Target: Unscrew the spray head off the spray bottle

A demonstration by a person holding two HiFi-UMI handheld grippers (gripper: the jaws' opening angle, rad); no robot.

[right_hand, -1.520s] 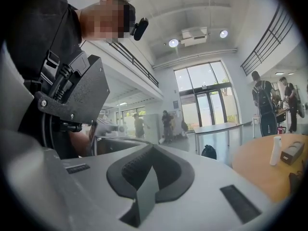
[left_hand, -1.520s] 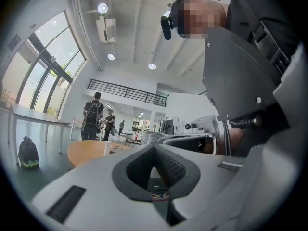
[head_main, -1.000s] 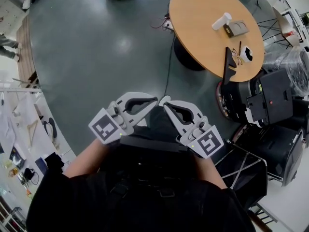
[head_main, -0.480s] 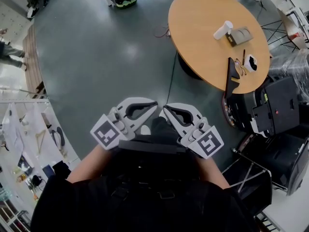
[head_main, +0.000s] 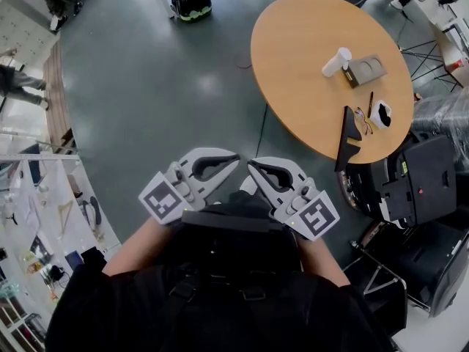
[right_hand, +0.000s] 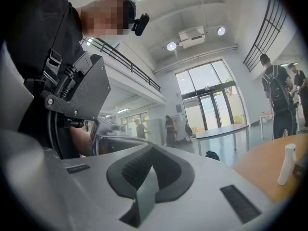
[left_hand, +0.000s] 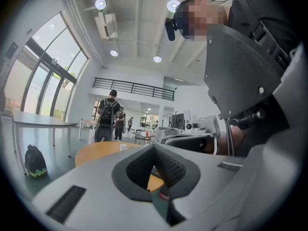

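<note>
Left hand-held gripper (head_main: 233,158) and right hand-held gripper (head_main: 253,167): level, jaws closed, nothing between them.
They sit side by side, tips angled inward and almost meeting; the bare left forearm (head_main: 132,246) and right forearm (head_main: 320,259) run back from them.

We log a round wooden table (head_main: 293,57) | centre: white spray bottle (head_main: 336,61) | its 3 o'clock: grey pad (head_main: 368,68) | 5 o'clock rim: black stand (head_main: 347,134), small white object (head_main: 380,113)
</note>
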